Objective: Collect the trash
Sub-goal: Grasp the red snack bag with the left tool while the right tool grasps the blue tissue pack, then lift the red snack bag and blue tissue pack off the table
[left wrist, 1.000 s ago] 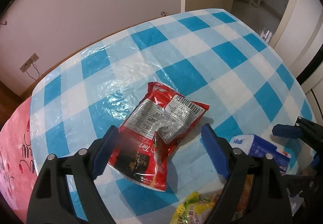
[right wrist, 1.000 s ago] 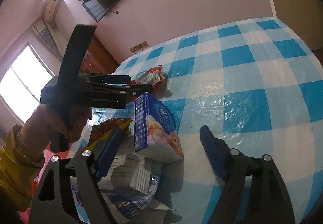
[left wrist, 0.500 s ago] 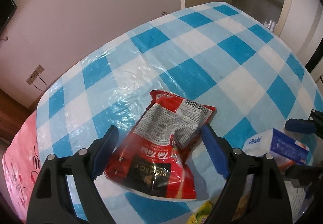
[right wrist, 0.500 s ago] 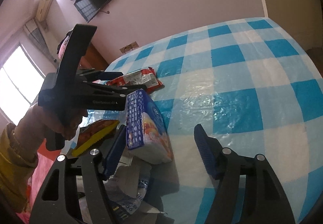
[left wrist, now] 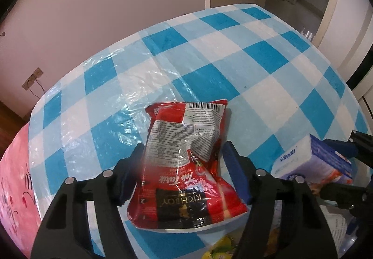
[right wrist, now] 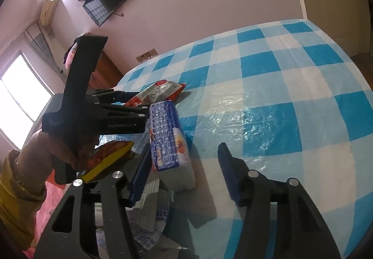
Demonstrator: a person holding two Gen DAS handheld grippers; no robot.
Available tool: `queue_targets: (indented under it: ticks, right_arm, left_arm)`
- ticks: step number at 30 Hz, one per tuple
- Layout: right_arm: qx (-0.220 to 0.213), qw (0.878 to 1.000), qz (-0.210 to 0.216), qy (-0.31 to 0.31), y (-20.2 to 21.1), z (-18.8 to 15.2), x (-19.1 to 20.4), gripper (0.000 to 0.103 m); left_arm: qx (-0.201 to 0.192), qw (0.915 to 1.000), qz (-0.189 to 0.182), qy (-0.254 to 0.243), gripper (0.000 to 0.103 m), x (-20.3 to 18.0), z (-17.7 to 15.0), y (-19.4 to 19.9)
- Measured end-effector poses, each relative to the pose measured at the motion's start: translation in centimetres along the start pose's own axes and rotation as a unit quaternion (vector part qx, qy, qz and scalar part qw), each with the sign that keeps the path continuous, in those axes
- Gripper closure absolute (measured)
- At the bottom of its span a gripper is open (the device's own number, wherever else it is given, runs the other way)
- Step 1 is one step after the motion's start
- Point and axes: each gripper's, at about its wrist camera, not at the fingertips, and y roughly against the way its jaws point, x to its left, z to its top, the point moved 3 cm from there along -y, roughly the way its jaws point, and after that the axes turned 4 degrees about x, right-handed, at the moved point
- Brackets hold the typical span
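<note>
A red snack bag (left wrist: 186,161) lies on the blue-checked table (left wrist: 209,60), between the fingers of my left gripper (left wrist: 183,172). Those jaws are closing; the pads stand at the bag's sides and I see no firm squeeze. In the right wrist view the same red bag (right wrist: 160,91) pokes out beyond the left gripper (right wrist: 130,100). A blue-and-white tissue pack (right wrist: 170,140) stands between the fingers of my right gripper (right wrist: 184,175), whose jaws are closing. Its left pad is against the pack; the right pad is still apart. The tissue pack (left wrist: 312,161) also shows at the right of the left wrist view.
A yellow-and-orange snack bag (right wrist: 109,156) and a crumpled white-and-blue wrapper (right wrist: 149,219) lie near the table's front edge under the grippers. A hand in a yellow sleeve (right wrist: 46,149) holds the left gripper. A pink cloth (left wrist: 14,189) hangs at the left.
Both pairs of jaws have narrowed. The red bag has turned straighter between the left fingers. The right gripper's left finger has come up against the tissue pack.
</note>
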Motion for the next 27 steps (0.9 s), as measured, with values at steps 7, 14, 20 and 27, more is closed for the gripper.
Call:
queue_targets:
  ticks: [7,14,20,27]
  right_arm:
    - [-0.004,1.000,-0.005,0.011,0.1,-0.1,0.3,0.065]
    - [-0.013,0.999,-0.014,0.031,0.1,-0.1,1.0,0.068]
    - [-0.009,0.999,-0.011,0.036,-0.1,0.0,1.0,0.075]
    - [-0.010,0.999,-0.012,0.037,0.0,-0.2,1.2,0.077]
  left_arm:
    - [-0.005,0.9999,-0.002,0.016,0.041,0.1,-0.6,0.4]
    - [-0.019,0.9989,-0.003,0.042,0.043,1.5,-1.7,1.5]
    - [-0.052,0.9963,0.004,0.068,0.044,3.2,-2.8,4.1]
    - [-0.057,0.9924,-0.001,0.110,0.080,5.4,-4.8,6.2]
